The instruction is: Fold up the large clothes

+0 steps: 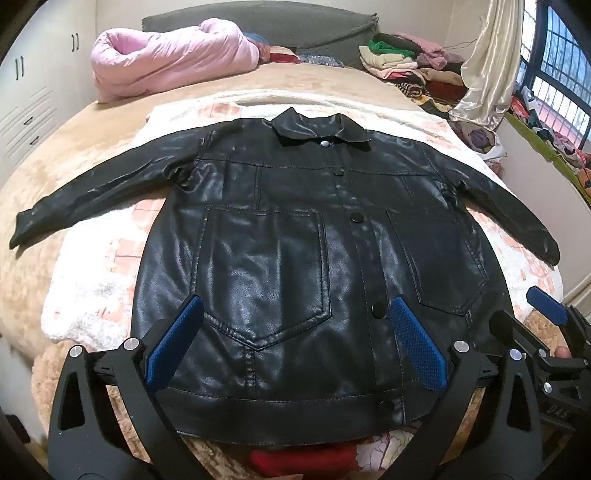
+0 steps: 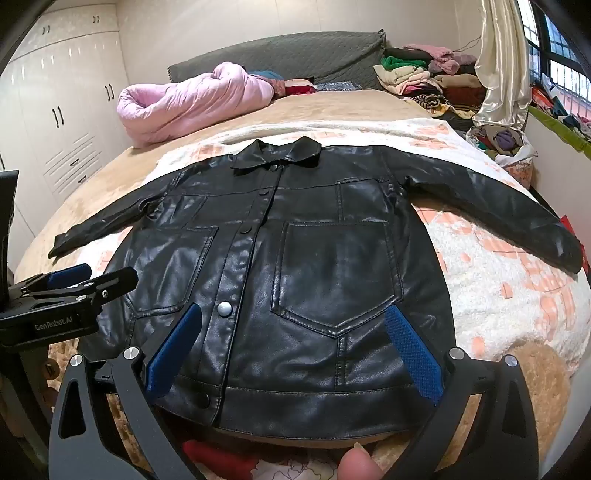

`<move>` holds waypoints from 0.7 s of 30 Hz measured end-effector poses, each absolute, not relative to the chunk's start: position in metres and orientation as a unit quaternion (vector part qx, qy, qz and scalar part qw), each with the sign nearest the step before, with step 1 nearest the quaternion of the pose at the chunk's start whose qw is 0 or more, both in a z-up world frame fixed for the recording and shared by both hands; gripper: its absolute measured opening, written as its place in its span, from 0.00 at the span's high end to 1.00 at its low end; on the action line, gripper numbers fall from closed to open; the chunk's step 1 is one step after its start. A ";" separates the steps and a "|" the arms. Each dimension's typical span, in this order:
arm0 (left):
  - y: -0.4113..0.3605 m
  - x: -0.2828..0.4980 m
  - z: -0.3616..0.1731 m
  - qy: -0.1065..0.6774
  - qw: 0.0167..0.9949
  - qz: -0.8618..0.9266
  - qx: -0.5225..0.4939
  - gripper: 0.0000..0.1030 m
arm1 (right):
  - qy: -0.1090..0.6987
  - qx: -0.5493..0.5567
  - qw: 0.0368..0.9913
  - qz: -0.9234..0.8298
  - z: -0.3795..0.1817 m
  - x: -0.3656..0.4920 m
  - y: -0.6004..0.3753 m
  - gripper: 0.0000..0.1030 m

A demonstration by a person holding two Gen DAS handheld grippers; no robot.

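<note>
The black leather jacket (image 1: 288, 236) lies flat and front-up on a white and pink fleece blanket (image 1: 92, 288) spread over the bed (image 1: 44, 177). Its front is closed by a row of snaps, its collar (image 1: 321, 127) points toward the grey headboard (image 1: 258, 22), and its hem lies at the near edge of the bed. Both sleeves are spread outward and slightly down from the shoulders, the cuffs resting on the blanket well apart from the jacket's body. A large patch pocket sits on each side of the snap row.

The left claw (image 1: 295, 347) hovers over the lower part of the jacket on its left half, released, blue pads spread wide with nothing between them. The right claw (image 2: 291, 354) hovers over the jacket's right half, just above the hem, also released and empty. Whether the pads touch the leather cannot be told. A fingertip (image 2: 356, 463) shows at the bottom edge of the right wrist view.

Beyond the jacket's collar, a rolled pink quilt (image 1: 170, 55) rests against the headboard. To the right of the collar, piles of clothes (image 1: 410, 62) lie near a cream curtain (image 1: 487, 62) and the window (image 1: 557, 55). White wardrobes (image 2: 59, 110) stand past the jacket's left sleeve.
</note>
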State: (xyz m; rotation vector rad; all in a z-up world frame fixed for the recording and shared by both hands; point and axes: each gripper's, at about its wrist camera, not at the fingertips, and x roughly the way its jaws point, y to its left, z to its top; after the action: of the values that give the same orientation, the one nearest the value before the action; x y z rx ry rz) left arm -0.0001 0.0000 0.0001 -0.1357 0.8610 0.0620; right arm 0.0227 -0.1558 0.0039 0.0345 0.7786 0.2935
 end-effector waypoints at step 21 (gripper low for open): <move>0.000 0.000 0.000 0.418 0.906 0.030 -0.065 0.08 | 0.381 0.015 0.914 0.142 0.004 0.022 -0.155 0.04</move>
State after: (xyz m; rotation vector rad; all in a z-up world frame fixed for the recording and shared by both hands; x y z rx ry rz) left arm 0.0000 -0.0001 0.0000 -0.1334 0.8640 0.0621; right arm 0.0221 -0.1547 0.0039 0.0310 0.7838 0.2917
